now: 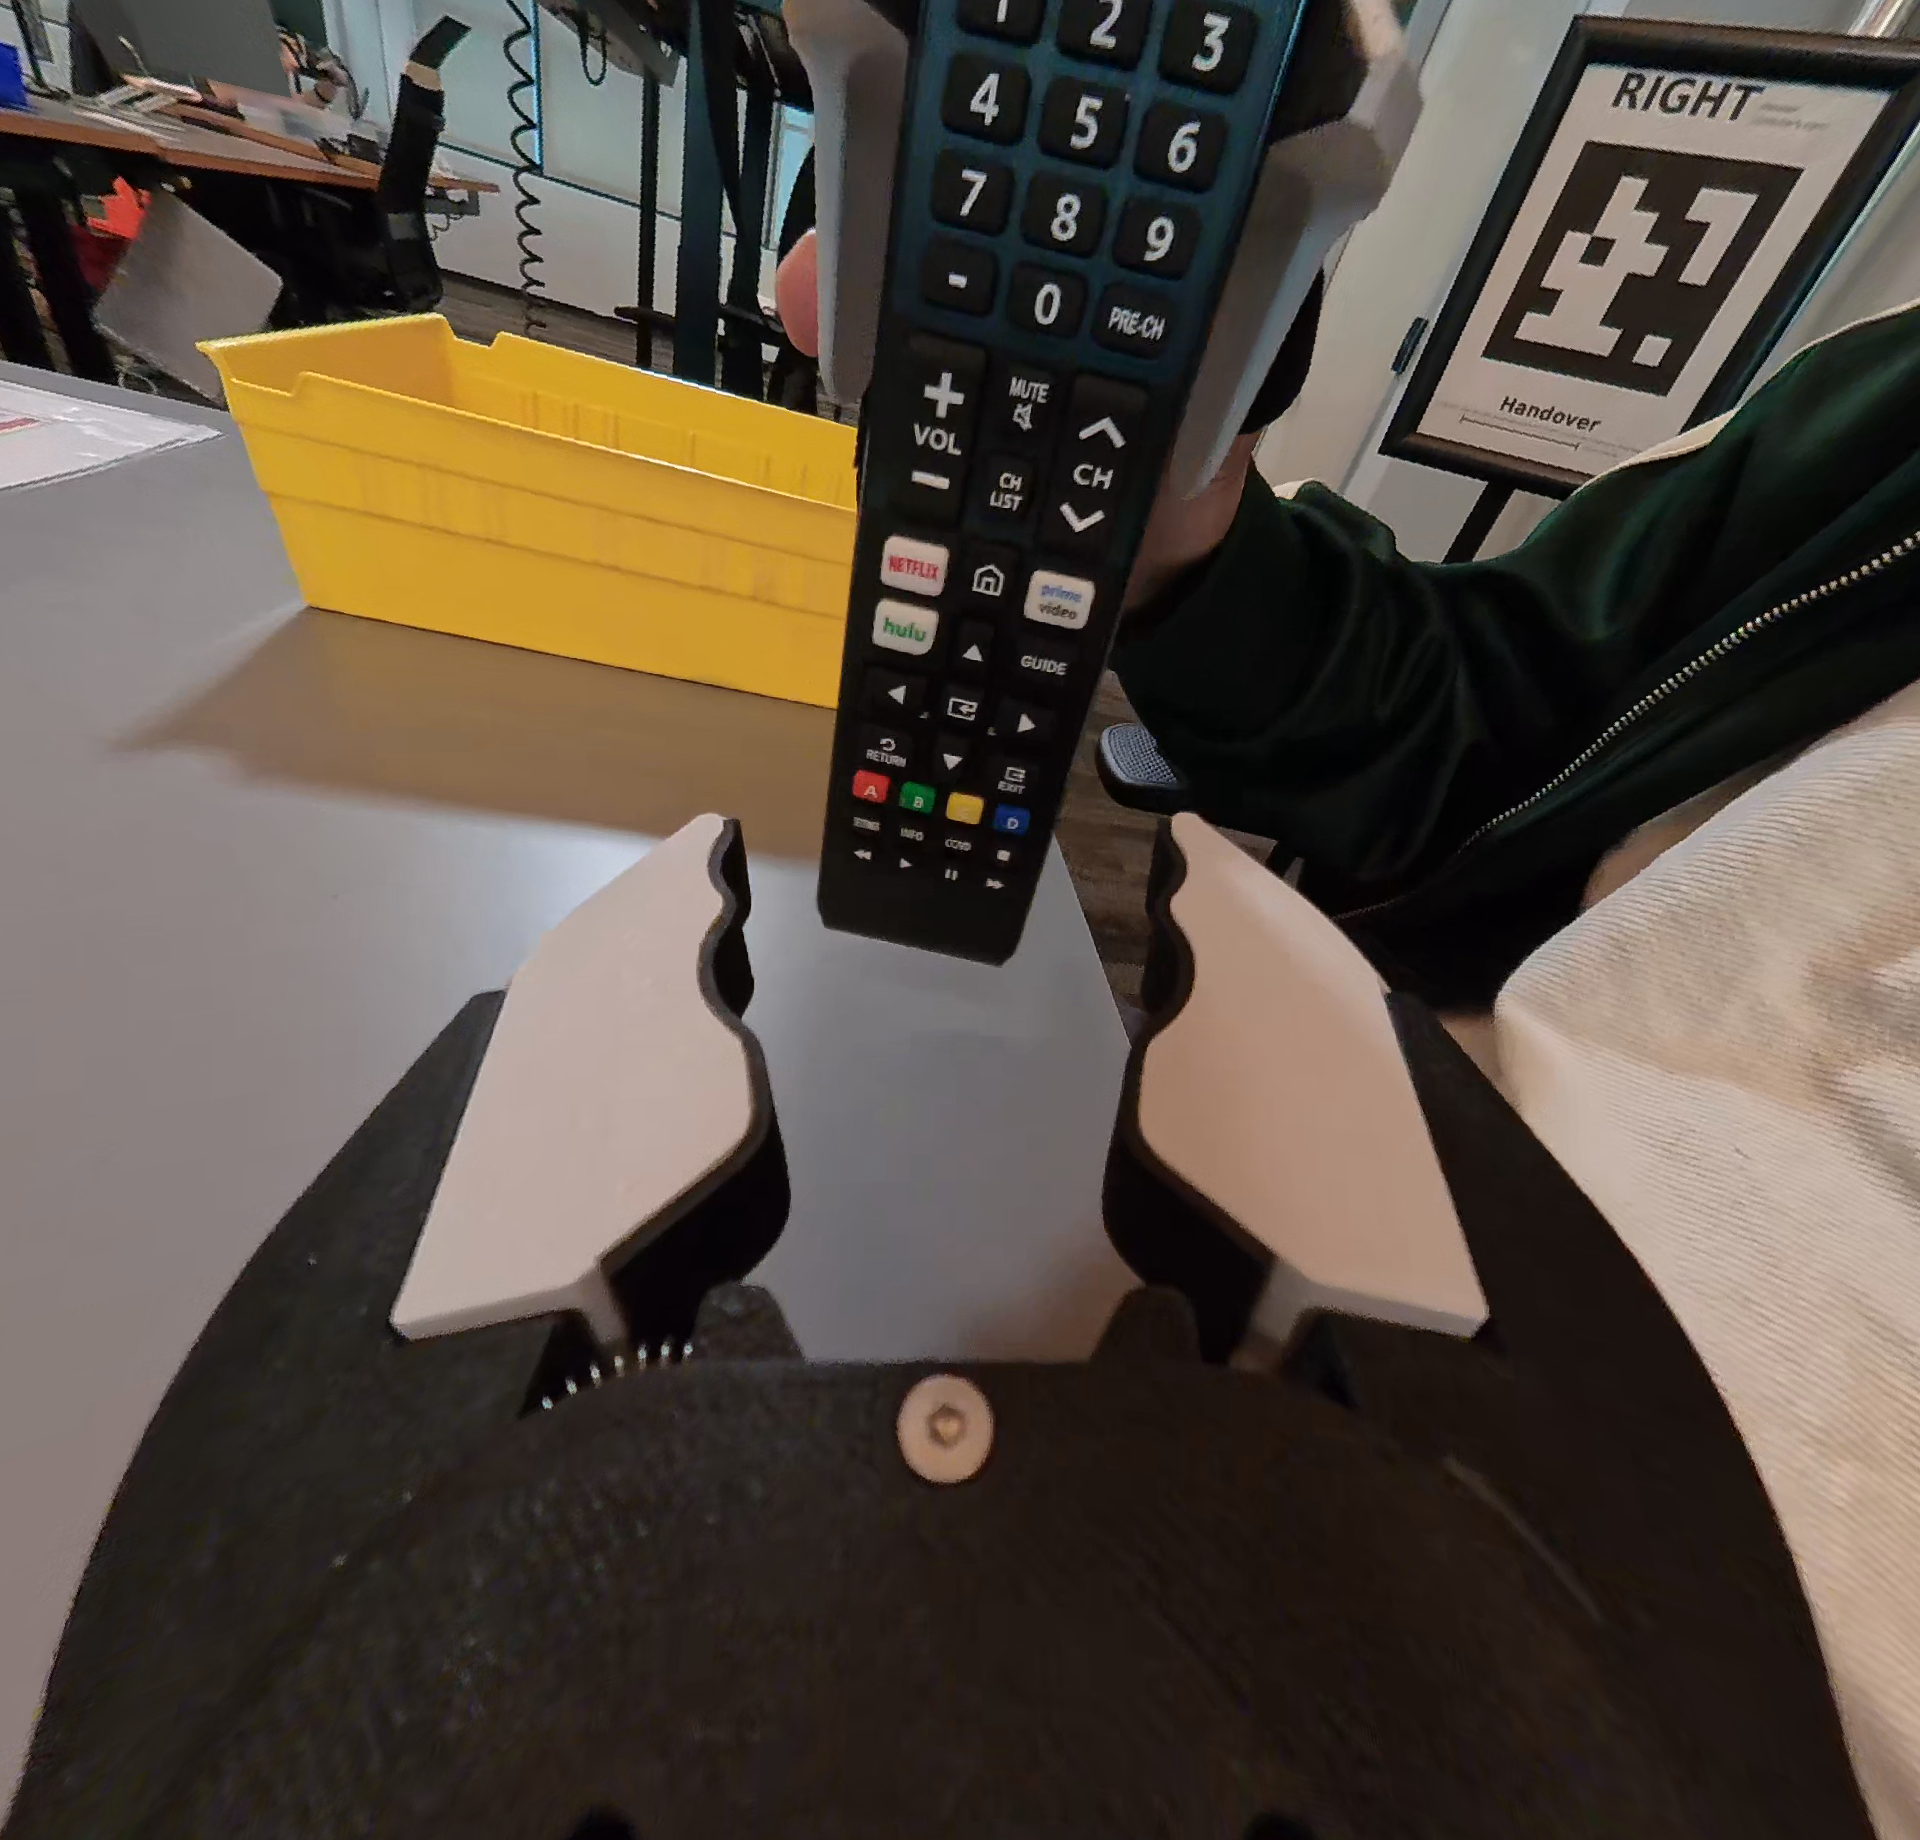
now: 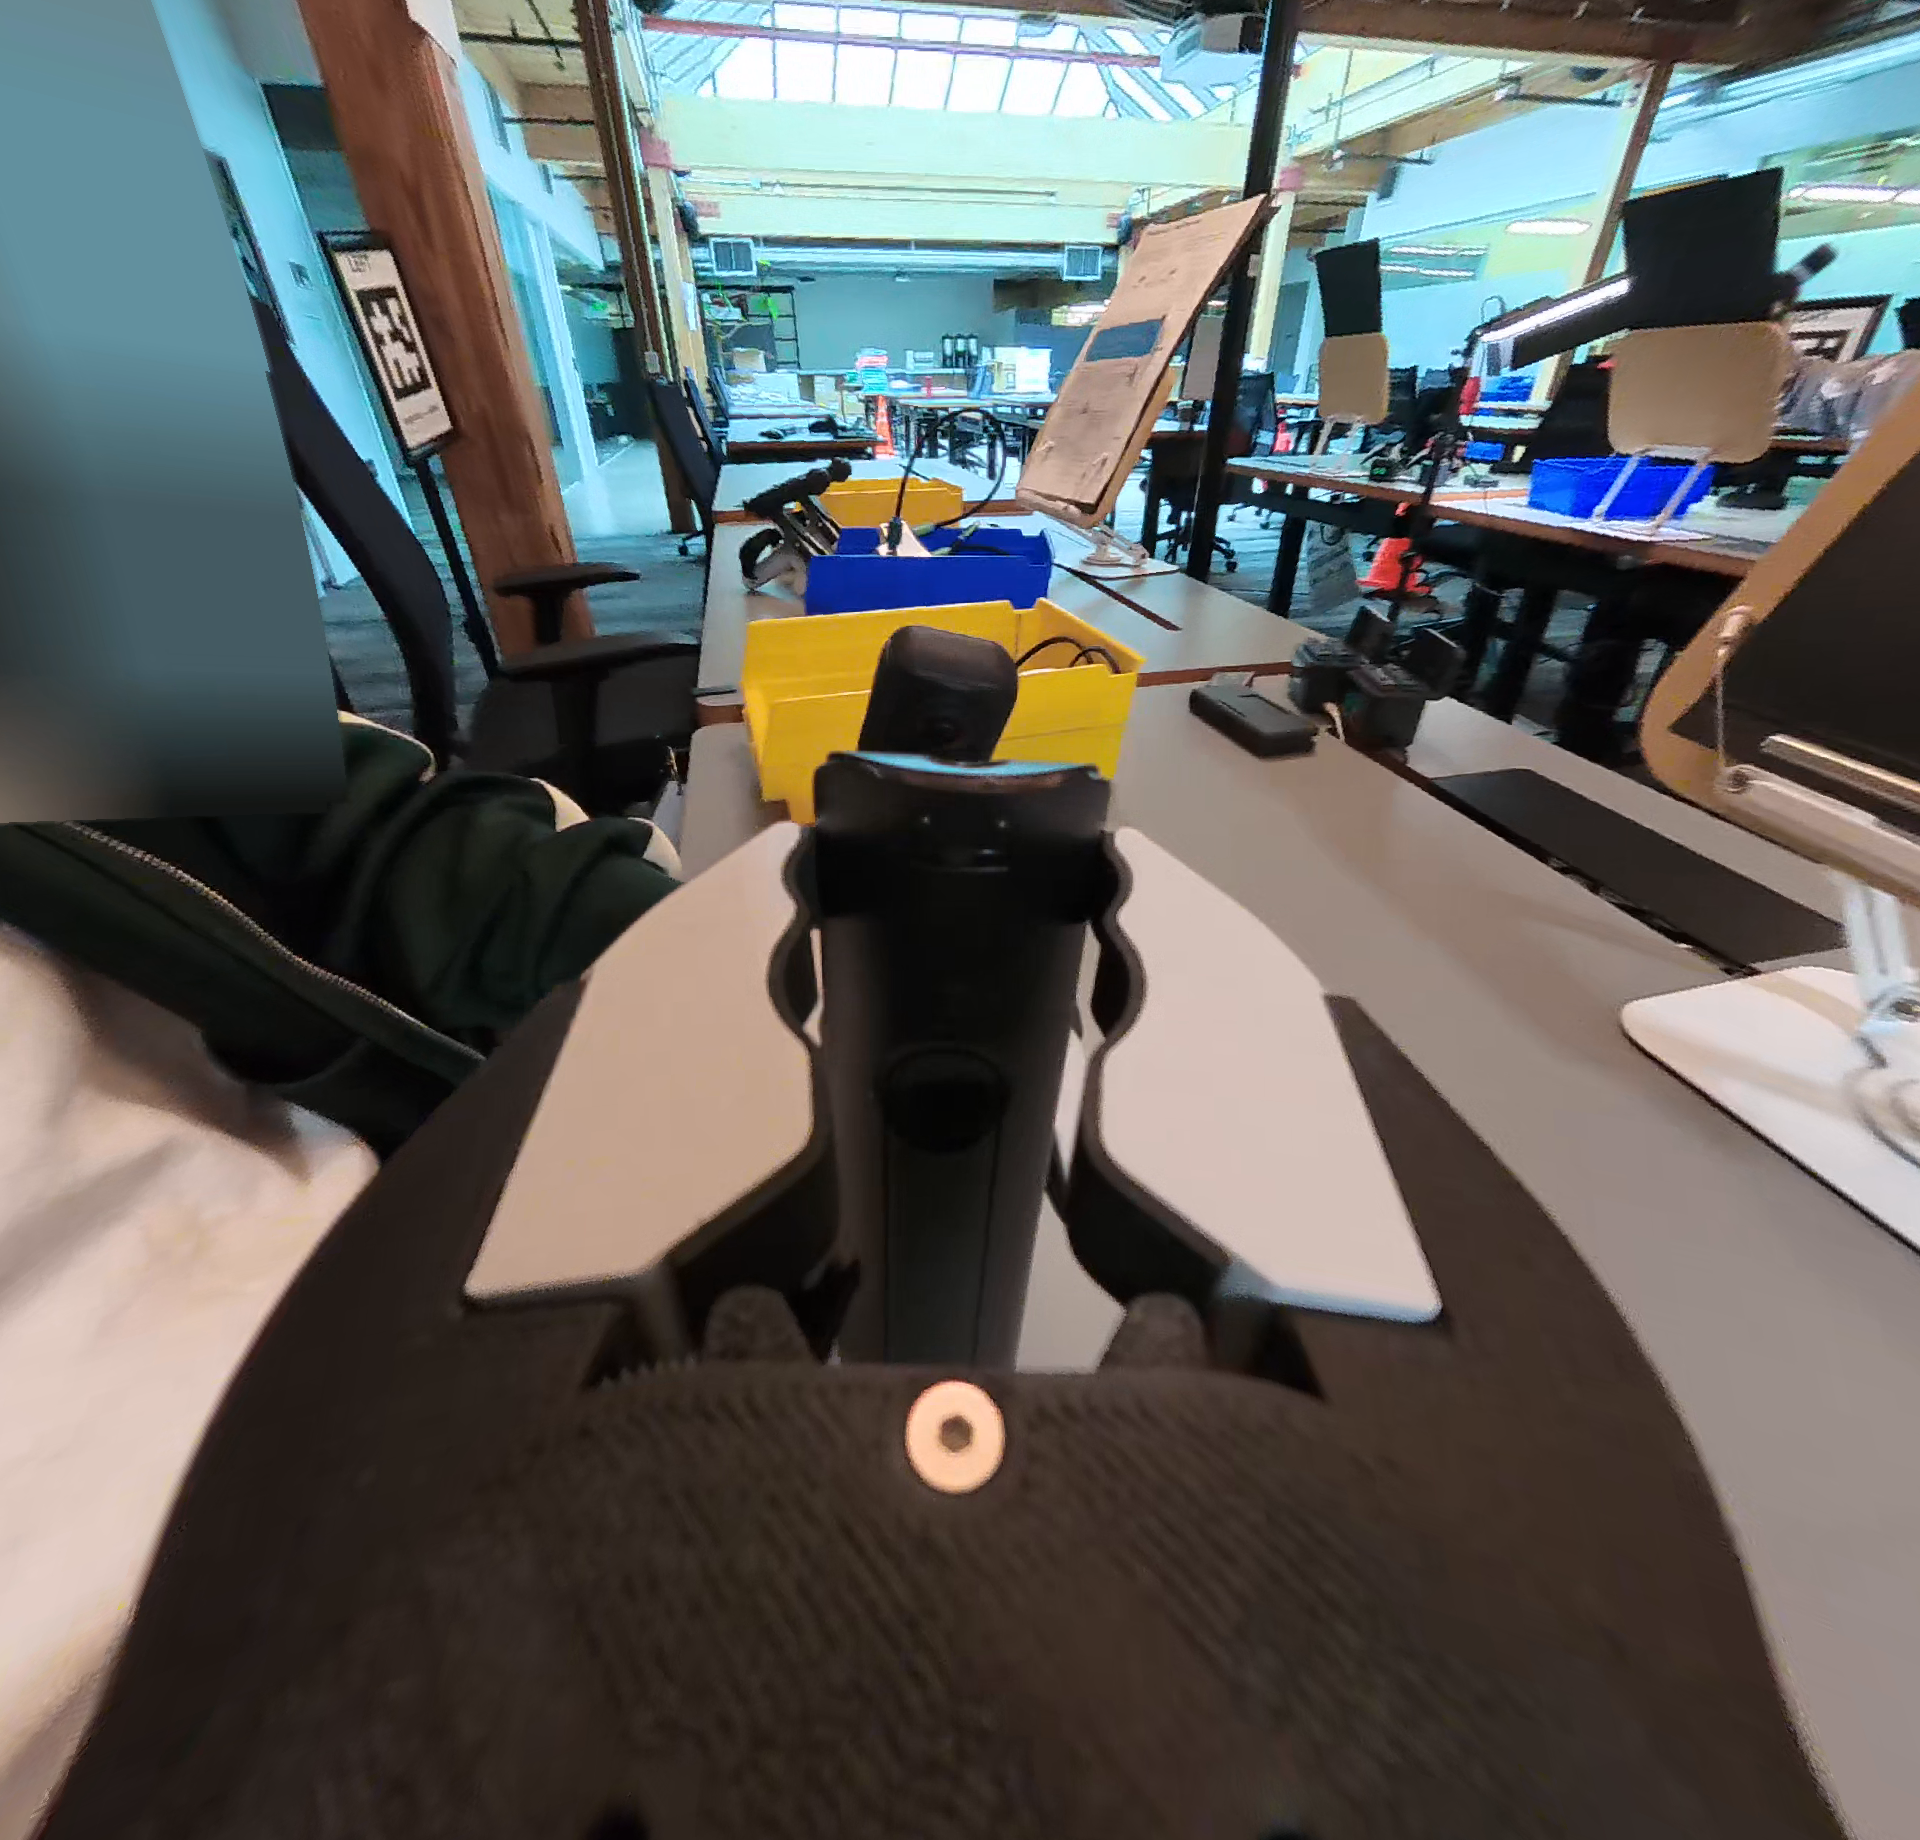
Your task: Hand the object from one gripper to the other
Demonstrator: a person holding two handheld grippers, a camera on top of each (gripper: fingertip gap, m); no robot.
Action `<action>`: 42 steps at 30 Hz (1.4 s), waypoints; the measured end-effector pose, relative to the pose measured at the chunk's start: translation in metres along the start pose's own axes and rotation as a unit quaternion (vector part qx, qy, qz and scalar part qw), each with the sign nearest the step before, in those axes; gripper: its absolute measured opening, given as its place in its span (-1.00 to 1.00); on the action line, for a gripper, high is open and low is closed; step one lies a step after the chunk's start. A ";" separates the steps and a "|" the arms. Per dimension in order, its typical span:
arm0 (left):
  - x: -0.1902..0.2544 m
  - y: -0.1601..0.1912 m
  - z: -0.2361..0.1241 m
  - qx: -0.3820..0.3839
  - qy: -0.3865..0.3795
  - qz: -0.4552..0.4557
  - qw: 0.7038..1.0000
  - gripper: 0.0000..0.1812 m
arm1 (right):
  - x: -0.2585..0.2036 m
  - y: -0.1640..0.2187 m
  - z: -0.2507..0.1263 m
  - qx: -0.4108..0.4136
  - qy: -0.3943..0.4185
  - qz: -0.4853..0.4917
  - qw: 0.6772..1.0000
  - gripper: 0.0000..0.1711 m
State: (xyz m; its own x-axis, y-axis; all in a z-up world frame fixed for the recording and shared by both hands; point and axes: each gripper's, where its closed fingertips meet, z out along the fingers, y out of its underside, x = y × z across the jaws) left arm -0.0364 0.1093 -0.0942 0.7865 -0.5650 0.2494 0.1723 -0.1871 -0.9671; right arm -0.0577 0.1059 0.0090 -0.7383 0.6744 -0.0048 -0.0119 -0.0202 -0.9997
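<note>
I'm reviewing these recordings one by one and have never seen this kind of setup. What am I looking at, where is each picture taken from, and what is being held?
There is no robot here. A person holds a two-finger claw in each hand, and each claw carries a wide-angle camera looking forward along its fingers.

The left wrist view shows the left claw at the bottom, open and holding nothing. Just ahead of its tips hangs a black remote control, button side to the camera. The right claw grips its upper part, coming in from the top of the picture.

The right wrist view shows that same right claw from behind, shut on the remote, seen here from its plain back. The left claw shows just beyond the remote's far end.

Below is a grey table with a yellow bin on it. The person's dark green sleeve shows at the right.
</note>
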 end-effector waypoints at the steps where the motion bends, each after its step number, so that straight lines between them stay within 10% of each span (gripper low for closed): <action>1: 0.000 0.001 0.001 -0.003 -0.001 0.001 1.000 -0.18 | -0.001 -0.001 0.000 0.004 -0.002 0.003 1.000 -0.40; 42: 0.021 0.009 0.027 -0.015 -0.001 0.090 0.996 -0.45 | -0.022 -0.030 0.008 0.043 -0.028 0.012 0.999 -0.40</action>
State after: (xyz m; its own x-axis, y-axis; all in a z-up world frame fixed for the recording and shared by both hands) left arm -0.0021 0.1173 -0.0990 0.8048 -0.5891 0.0725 0.0105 -0.1080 -0.9941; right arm -0.0461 0.0856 0.0392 -0.7754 0.6310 -0.0257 -0.0492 -0.1009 -0.9937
